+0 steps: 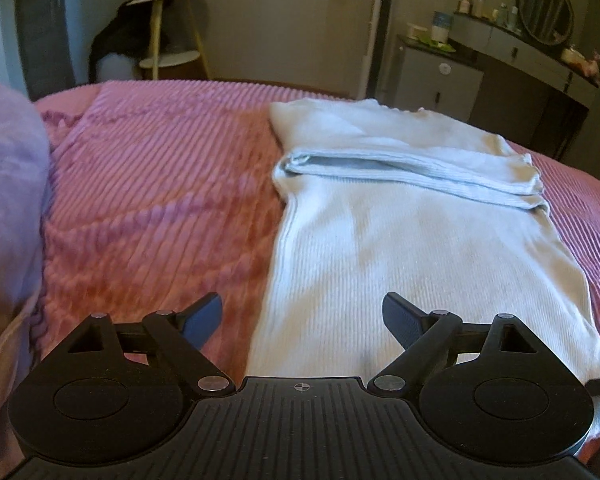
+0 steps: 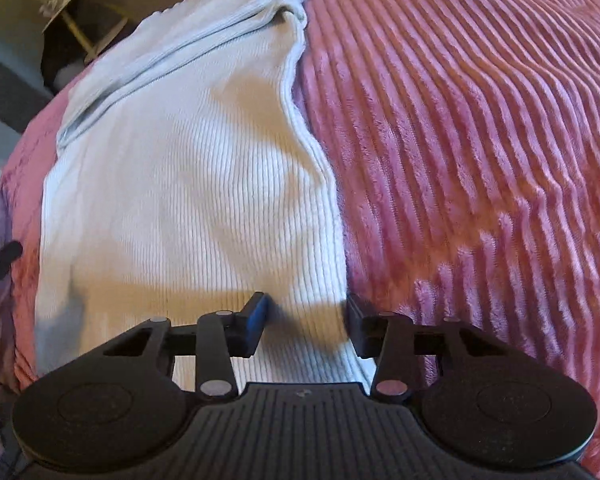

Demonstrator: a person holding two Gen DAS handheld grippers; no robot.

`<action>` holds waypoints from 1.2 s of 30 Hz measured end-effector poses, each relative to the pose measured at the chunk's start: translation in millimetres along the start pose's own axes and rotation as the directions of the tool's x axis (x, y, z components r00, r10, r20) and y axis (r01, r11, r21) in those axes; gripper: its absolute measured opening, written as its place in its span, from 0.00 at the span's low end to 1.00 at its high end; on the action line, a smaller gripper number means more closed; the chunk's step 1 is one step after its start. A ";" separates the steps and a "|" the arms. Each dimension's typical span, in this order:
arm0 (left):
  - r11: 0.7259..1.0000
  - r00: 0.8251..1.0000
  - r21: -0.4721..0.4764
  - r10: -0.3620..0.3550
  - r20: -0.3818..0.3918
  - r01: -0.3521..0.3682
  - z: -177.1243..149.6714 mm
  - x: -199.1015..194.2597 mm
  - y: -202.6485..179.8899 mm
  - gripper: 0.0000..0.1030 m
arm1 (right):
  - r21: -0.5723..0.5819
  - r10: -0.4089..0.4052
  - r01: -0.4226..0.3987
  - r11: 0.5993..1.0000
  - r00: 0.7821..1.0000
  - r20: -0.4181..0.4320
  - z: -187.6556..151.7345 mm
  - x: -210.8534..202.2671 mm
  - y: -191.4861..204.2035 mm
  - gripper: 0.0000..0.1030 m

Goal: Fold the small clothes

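Where pink ribbed bedspread (image 1: 160, 200) ends, dresser (image 1: 520, 64) stands.

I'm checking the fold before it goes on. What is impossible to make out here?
- Near hem of the pale ribbed garment: both views, covered by the gripper bodies.
- Right gripper: whether its pads touch the cloth edge, lost in shadow.
- Items on the dresser: left wrist view, too small.
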State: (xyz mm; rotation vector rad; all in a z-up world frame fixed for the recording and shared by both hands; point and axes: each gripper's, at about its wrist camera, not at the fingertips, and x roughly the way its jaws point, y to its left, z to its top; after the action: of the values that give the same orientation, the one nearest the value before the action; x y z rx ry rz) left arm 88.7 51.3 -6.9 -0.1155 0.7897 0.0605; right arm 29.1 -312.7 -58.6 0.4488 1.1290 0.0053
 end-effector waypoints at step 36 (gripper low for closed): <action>0.989 0.983 -0.002 -0.146 0.110 0.147 18.3 -11.7 8.3 0.92 | 0.108 0.249 -0.303 0.947 0.903 0.349 104.7 -32.5 51.1 0.08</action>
State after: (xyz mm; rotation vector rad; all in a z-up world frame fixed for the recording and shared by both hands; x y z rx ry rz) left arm 92.5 61.6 13.5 -0.1781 0.6697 -0.0686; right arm 117.4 -309.5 23.9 0.7240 0.7278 0.0860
